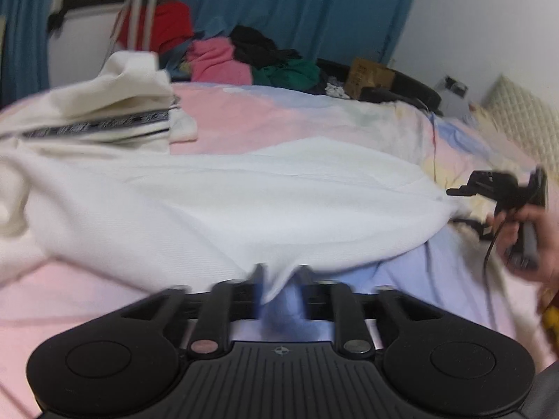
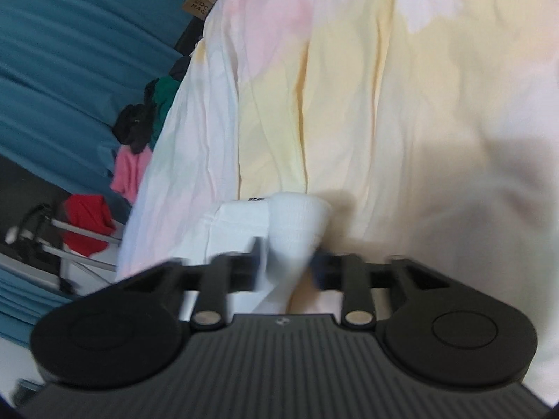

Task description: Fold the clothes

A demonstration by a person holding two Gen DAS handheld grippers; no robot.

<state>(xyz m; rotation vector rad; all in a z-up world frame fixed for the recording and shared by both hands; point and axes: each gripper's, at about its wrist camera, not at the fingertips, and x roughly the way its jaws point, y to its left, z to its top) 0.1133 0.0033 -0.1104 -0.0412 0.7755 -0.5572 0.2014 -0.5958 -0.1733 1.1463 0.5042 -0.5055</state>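
Ribbed black left hand-held gripper [image 1: 279,276] on soft white garment [image 1: 223,202].

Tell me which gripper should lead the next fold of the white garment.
Probably left gripper: it pinches the near hem, most of the white garment spread ahead. Right gripper only holds a bunched corner.

The white garment [image 1: 223,195] is matt cloth with a fine woven or knitted grain, soft and lightly creased. Beside it, the cream garment [image 1: 104,104] is thicker matt cloth carrying a dark patterned woven band. The bed sheet [image 1: 279,115] is thin, smooth cotton-like cloth in pastel patches, wrinkled in long folds. The left gripper [image 1: 279,279] and right gripper [image 2: 290,265] have matt black plastic bodies with ribbed tops and small shiny metal pivot pins. The curtain [image 1: 297,10] is matt blue cloth in soft pleats. The box [image 1: 368,76] looks like plain brown cardboard.
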